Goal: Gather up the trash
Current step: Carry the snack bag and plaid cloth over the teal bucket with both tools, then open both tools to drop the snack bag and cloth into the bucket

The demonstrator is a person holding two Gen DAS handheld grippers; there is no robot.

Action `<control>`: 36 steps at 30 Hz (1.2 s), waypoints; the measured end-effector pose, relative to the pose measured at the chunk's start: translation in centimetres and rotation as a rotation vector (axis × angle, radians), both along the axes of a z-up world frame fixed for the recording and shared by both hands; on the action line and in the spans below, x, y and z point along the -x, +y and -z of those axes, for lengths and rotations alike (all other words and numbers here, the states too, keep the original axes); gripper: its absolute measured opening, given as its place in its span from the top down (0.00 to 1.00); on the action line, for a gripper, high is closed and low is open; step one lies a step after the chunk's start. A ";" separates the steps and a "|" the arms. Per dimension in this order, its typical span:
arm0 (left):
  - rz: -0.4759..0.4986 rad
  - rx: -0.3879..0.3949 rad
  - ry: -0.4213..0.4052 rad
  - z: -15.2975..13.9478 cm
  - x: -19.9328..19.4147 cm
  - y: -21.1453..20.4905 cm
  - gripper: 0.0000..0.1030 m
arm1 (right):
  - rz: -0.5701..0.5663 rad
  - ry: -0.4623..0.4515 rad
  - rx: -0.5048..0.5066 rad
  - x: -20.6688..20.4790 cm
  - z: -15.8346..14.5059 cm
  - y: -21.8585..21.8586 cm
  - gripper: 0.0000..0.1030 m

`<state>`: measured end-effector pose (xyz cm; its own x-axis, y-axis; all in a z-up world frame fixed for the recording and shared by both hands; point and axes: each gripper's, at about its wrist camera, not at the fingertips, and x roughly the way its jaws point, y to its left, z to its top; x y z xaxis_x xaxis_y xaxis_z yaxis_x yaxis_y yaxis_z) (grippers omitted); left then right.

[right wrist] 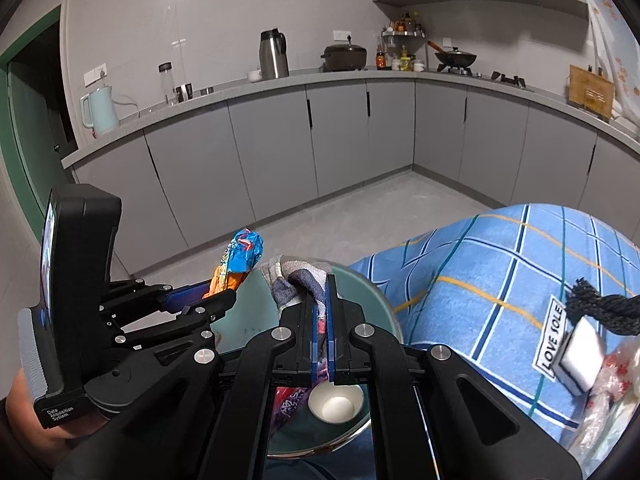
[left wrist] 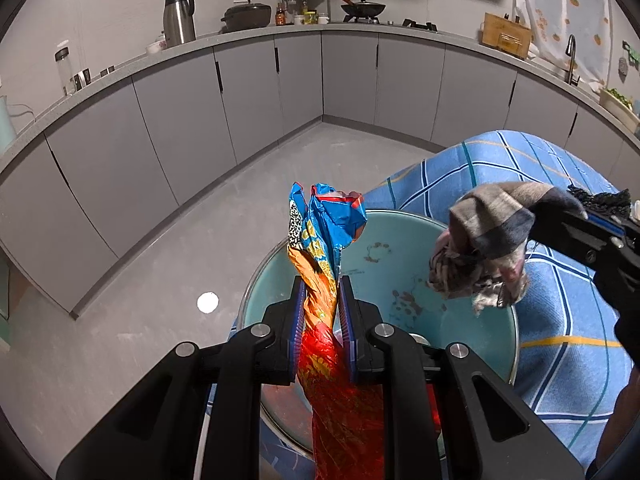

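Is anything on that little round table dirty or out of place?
Yes. The round glass tabletop carries brownish dried stains in scattered patches. The left hand-held gripper is clamped on a crumpled snack wrapper, and the right hand-held gripper grips a bunched rag above the glass.

The left gripper point(left wrist: 319, 312) pinches a snack wrapper point(left wrist: 324, 240) above the round glass tabletop point(left wrist: 496, 344), and to its right the right gripper point(right wrist: 323, 320) grips a rag point(left wrist: 488, 240) over the same glass. A small cup point(right wrist: 336, 400) sits beneath the right gripper; the checked cloth point(right wrist: 500, 272) lies to the right, carrying a sponge point(right wrist: 582, 356). Behind it all, a counter point(right wrist: 280, 84) holds a kettle point(right wrist: 100, 106) at left and a wok point(right wrist: 456, 57) at right.
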<state>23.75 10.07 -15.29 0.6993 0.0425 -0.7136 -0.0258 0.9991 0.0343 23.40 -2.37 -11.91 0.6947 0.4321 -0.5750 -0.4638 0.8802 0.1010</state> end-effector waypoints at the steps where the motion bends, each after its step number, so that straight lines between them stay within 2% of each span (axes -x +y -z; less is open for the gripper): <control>1: 0.000 -0.001 0.003 0.1 -0.1 0.0 0.83 | -0.002 0.007 0.001 -0.1 0.2 0.0 0.96; 16: 0.006 0.002 0.026 1.3 -0.3 -0.3 0.81 | -0.019 0.078 0.018 -0.7 2.9 0.1 0.95; 17: 0.007 0.000 0.026 1.4 -0.3 -0.4 0.81 | -0.017 0.078 0.019 -0.6 2.9 0.2 0.93; 18: 0.007 -0.004 0.026 1.4 -0.3 -0.4 0.80 | -0.014 0.075 0.010 -0.6 3.0 0.0 0.85; 19: 0.005 -0.006 0.025 1.4 -0.3 -0.5 0.78 | -0.013 0.074 0.003 -0.6 3.0 -0.2 0.82; 24: 0.009 -0.007 0.033 1.8 -0.2 -0.6 0.78 | 0.005 0.080 -0.001 -0.7 3.2 -0.8 0.79; 28: 0.000 -0.015 0.029 1.8 -0.1 -0.6 0.61 | 0.020 0.073 -0.009 -0.7 3.1 -1.3 0.71; 34: -0.012 -0.014 0.027 1.8 -0.1 -0.2 0.59 | 0.024 0.067 -0.008 -0.5 2.9 -1.4 0.69; 36: -0.016 -0.014 0.023 1.8 0.0 -0.2 0.54 | 0.026 0.068 -0.008 -0.5 2.9 -1.5 0.68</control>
<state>23.75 9.91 -17.04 0.6816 0.0635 -0.7290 -0.0406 0.9980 0.0489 23.85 -3.83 -14.82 0.6653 0.4196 -0.6175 -0.4330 0.8907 0.1386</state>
